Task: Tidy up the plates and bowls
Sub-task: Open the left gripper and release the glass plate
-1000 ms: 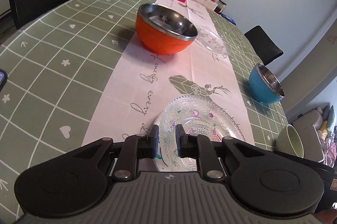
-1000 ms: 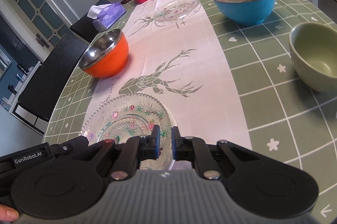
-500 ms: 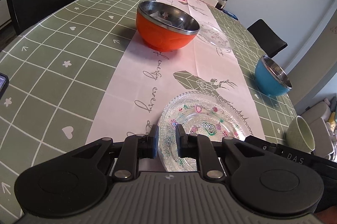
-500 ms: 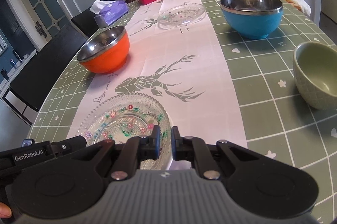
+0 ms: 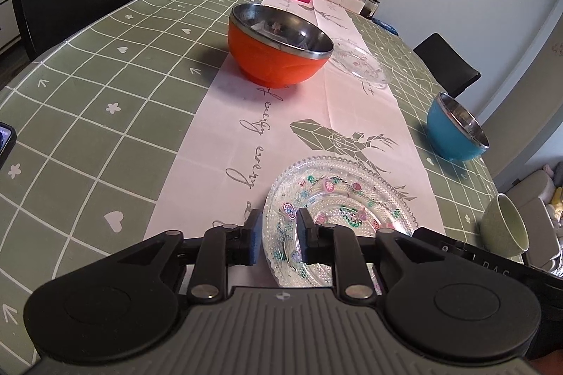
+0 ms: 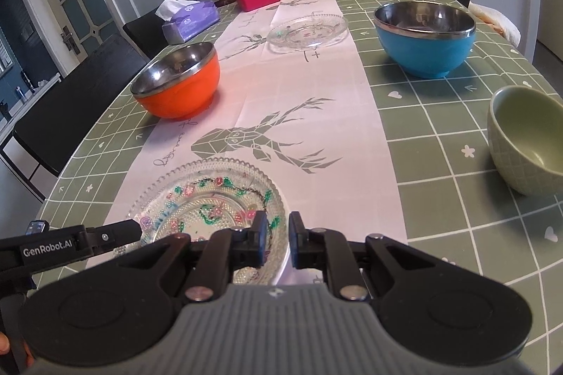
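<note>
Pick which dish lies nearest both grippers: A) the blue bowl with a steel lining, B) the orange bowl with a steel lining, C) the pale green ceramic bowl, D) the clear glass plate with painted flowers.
D: the clear glass plate with painted flowers lies on the pink runner directly at the fingertips in both wrist views; all three bowls sit farther off.

Both cameras sit low on the grippers at the near end of the tabletop (image 5: pixel 88 114), looking down its length toward the far wall. The left wrist view stands nearer the left edge and faces slightly rightward; the right wrist view stands nearer the right edge. Each has the near glass plate (image 5: pixel 337 199) close under it. Both share that plate (image 6: pixel 211 199), the orange bowl (image 5: pixel 278 51) (image 6: pixel 179 79), the blue bowl (image 5: pixel 455 132) (image 6: pixel 424 37) and the runner (image 5: pixel 225 135) (image 6: pixel 299 86).
</note>
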`<state>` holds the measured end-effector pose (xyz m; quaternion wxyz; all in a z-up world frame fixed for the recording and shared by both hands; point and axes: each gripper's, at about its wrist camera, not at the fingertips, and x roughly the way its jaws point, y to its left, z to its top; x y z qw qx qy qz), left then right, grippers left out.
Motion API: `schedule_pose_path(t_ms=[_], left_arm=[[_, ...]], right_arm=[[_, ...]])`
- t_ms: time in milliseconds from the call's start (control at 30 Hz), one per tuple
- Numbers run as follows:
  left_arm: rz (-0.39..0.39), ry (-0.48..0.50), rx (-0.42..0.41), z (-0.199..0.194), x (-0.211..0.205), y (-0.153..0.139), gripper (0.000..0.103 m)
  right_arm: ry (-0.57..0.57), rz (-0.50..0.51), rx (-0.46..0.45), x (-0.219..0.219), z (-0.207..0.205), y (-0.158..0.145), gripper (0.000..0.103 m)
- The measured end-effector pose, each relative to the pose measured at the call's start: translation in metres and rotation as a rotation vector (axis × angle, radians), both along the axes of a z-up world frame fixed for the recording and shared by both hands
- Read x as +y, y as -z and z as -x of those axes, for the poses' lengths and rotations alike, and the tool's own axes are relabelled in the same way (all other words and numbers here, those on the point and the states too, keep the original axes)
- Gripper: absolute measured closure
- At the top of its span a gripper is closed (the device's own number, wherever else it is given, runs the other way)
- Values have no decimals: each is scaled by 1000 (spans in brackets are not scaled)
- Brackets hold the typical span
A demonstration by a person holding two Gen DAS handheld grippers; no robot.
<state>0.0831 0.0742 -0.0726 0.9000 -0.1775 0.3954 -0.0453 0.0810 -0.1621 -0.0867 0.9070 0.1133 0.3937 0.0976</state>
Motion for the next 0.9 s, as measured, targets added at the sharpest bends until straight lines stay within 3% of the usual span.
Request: schedule_pose_path(t_ms=[33,67,133,367,733,900], left_arm=[[1,-4,-9,1,0,-1,61],[3,-5,-20,2,1,-2,55],[7,-8,-44,4,2,-5,41],[-31,20,-92,6,-4,-20,36],[-61,187,-145,-15,-36,-55,32],[-86,261,-146,-29,-57,-66,32]], right_arm=[[5,0,-4,-1,1,0,70],[9,-4,-7,-2,1,-1,65],[17,-6,-3,-5,2,-1,65],[36,-21,6,-16,5,-4,56],[-4,40,-67,-34,-5,-43,46],[-28,61,-57,-44,-20,-55,44]])
